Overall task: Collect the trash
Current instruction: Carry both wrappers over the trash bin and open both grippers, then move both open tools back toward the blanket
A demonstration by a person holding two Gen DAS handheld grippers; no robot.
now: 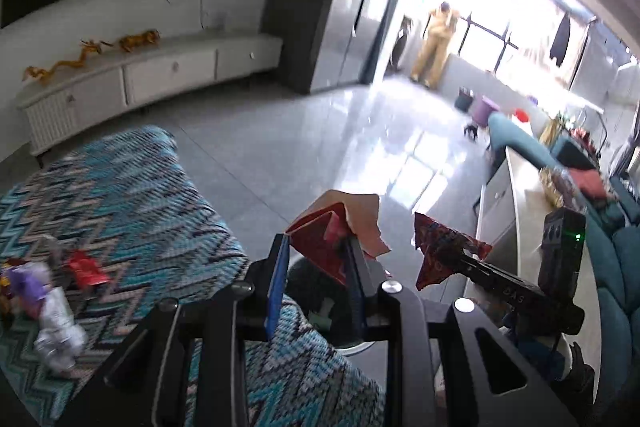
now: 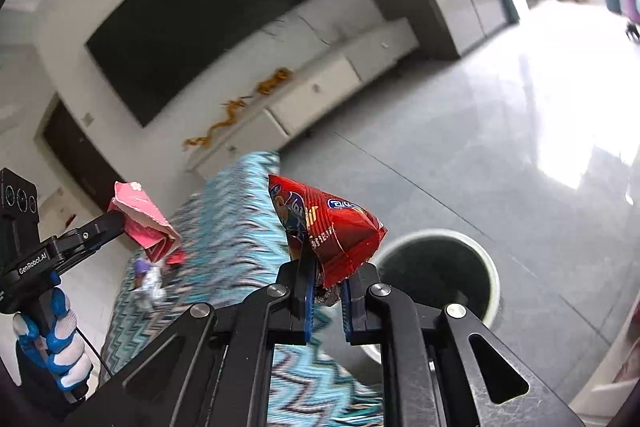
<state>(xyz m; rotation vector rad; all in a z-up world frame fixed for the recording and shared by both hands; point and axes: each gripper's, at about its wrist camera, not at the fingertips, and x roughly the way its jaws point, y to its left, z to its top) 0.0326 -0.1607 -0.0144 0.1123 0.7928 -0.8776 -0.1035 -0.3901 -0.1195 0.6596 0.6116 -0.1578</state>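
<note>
White-rimmed bin with dark inside, contents unclear, right gripper fingers clamping red snack bag beside it, left gripper fingers pinching pink carton.

Field notes, clearance only. Right gripper, clamped on a red snack bag: just past its tips and to the right, the round bin stands mouth open, nothing over it. Beyond, bare grey floor, wide free passage. Left of the right gripper, the zigzag-patterned tabletop edge crowds close; wrappers lie on it. Further left, the left gripper with pink carton blocks that side.
</note>
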